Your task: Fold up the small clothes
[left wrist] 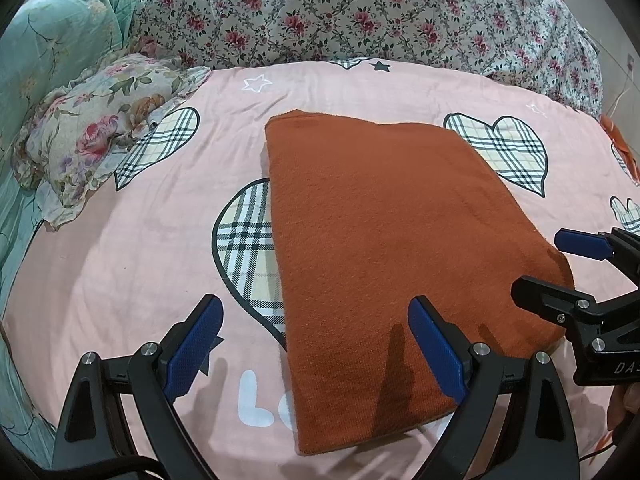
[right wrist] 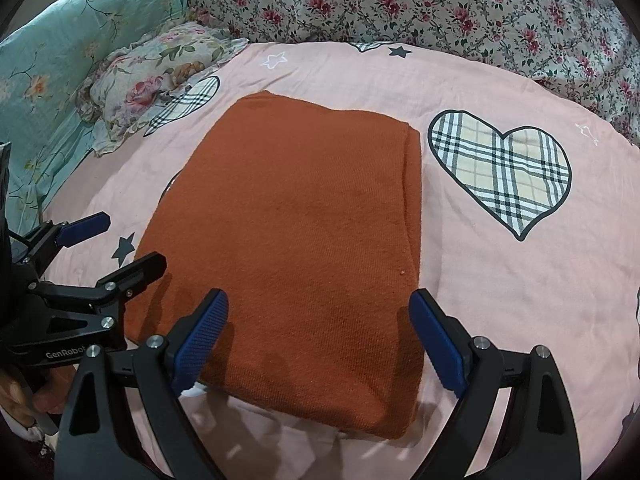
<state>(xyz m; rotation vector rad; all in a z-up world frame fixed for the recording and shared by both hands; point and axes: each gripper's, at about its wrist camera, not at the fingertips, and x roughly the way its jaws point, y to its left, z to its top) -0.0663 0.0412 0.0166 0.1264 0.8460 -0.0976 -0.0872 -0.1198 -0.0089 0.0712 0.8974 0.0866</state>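
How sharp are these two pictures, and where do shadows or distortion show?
Left wrist view: sharp, the pink heart-print bedsheet bulging from fisheye, finger shadows across the folded rust-orange cloth. Right wrist view: equally sharp, dark corners, soft shadow under the left gripper.

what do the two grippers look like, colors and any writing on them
Both are black skeletal frames with silver bolts and two fingers faced with blue ribbed pads. The left gripper shows white "GenRobot" lettering on its body in the right wrist view. The right gripper shows white letters "DAS" at the left wrist view's edge, cut off. A dark cable trails under the left one.
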